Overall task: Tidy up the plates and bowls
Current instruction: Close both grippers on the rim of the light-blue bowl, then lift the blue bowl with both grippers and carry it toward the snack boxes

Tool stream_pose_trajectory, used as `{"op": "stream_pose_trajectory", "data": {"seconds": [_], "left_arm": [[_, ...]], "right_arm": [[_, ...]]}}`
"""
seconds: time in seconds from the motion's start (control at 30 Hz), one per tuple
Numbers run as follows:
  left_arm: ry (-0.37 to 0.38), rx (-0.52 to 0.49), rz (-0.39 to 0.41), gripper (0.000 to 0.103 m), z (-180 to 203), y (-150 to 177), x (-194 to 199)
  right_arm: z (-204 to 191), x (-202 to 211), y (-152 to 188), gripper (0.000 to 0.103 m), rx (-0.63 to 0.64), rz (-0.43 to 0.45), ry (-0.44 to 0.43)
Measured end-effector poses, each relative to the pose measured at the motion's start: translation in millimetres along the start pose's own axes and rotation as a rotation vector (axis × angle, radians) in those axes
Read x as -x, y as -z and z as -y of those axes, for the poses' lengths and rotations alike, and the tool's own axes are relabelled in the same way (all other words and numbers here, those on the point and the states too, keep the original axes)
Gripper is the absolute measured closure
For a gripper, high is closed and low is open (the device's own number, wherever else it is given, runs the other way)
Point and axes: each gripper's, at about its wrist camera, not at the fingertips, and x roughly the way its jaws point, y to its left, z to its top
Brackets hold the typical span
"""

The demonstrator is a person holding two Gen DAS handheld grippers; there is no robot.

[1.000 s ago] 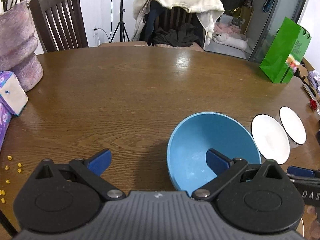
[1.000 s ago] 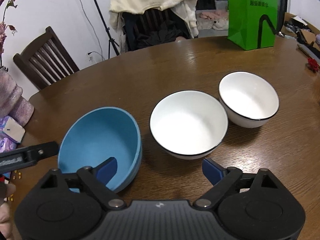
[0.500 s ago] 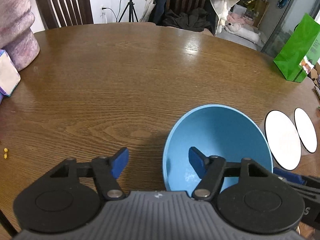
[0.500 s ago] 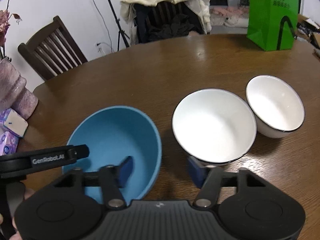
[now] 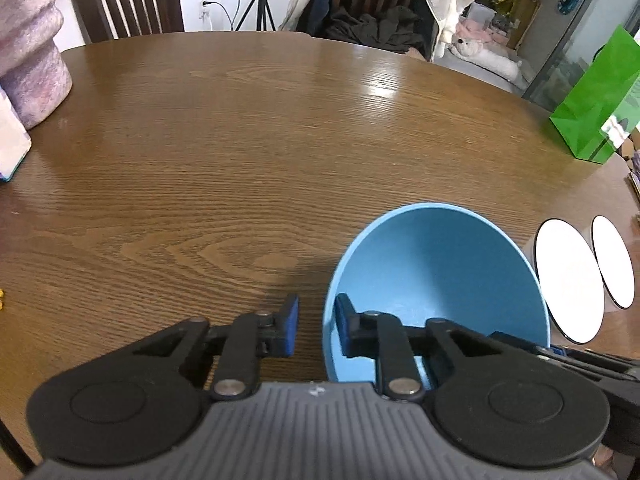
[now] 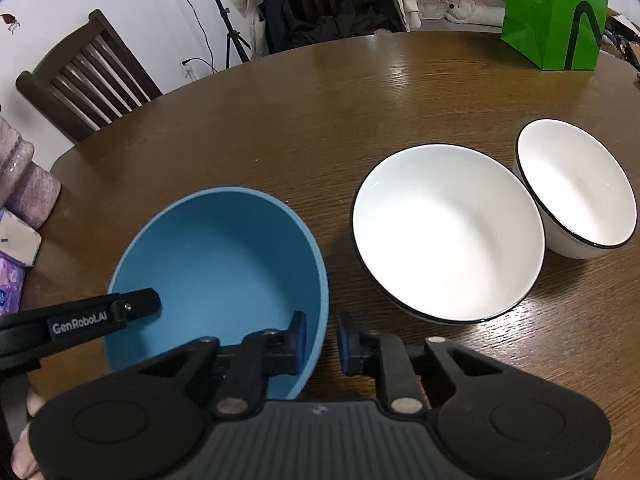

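Note:
A blue bowl (image 5: 440,272) (image 6: 224,256) sits on the brown wooden table (image 5: 240,140). My left gripper (image 5: 316,330) straddles its left rim, one pad inside and one outside, jaws closing; a strip of table shows between the outer pad and the wall. My right gripper (image 6: 322,338) straddles the bowl's right rim the same way, jaws closing, with a thin gap at the outer pad. Two white bowls with black rims, a large one (image 6: 448,232) and a smaller one (image 6: 576,184), stand to the right of the blue bowl.
A green paper bag (image 6: 556,12) stands at the table's far right. A pink vase (image 5: 28,48) and tissue packs (image 6: 16,248) sit at the left edge. Wooden chairs, one draped with clothes, stand behind the table. A hand (image 6: 24,460) shows at the lower left.
Both grippers sank toward the blue bowl, and their jaws drew in from wide apart to a narrow gap around its opposite rims. The bowls have not moved.

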Motion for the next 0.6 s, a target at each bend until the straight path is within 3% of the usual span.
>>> {"op": "stream_pose_trajectory", "data": {"seconds": [0.23, 0.6], "left_arm": [[-0.002, -0.025, -0.001, 0.095, 7, 0, 3], [0.001, -0.041, 0.024, 0.095, 8, 2, 14]], "right_arm": [[-2, -1, 0, 0.094, 0.023, 0.004, 0.003], [-5, 2, 1, 0.095, 0.033, 0.012, 0.005]]}}
